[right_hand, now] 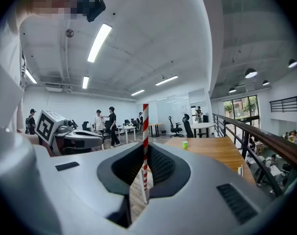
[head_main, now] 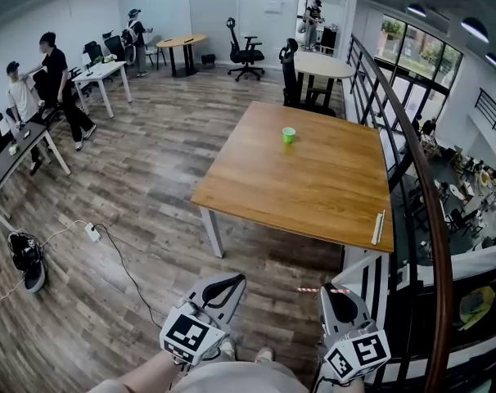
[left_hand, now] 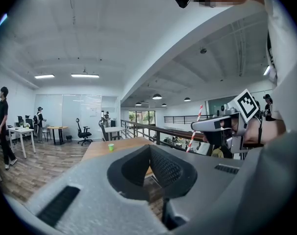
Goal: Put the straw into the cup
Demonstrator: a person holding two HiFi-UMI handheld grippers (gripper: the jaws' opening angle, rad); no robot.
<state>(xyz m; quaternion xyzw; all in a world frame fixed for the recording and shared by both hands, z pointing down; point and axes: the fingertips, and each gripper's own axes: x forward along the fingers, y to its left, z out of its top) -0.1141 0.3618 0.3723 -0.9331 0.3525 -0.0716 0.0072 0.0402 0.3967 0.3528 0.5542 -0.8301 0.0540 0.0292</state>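
A small green cup (head_main: 289,135) stands on the far part of the wooden table (head_main: 313,187); it also shows as the cup (right_hand: 185,144) and the cup (left_hand: 111,147). My right gripper (right_hand: 145,148) is shut on a red-and-white striped straw (right_hand: 145,131), which stands upright between its pads. In the head view the right gripper (head_main: 340,300) is low and well short of the table, with the straw (head_main: 322,290) at its tip. My left gripper (head_main: 218,291) hangs beside it. The left gripper (left_hand: 149,148) has its jaws together with nothing between them.
A pale wrapped stick (head_main: 379,228) lies at the table's near right edge. A dark railing (head_main: 412,162) runs along the right. A power strip and cable (head_main: 93,232) lie on the floor at left. People (head_main: 56,80) stand by desks far left.
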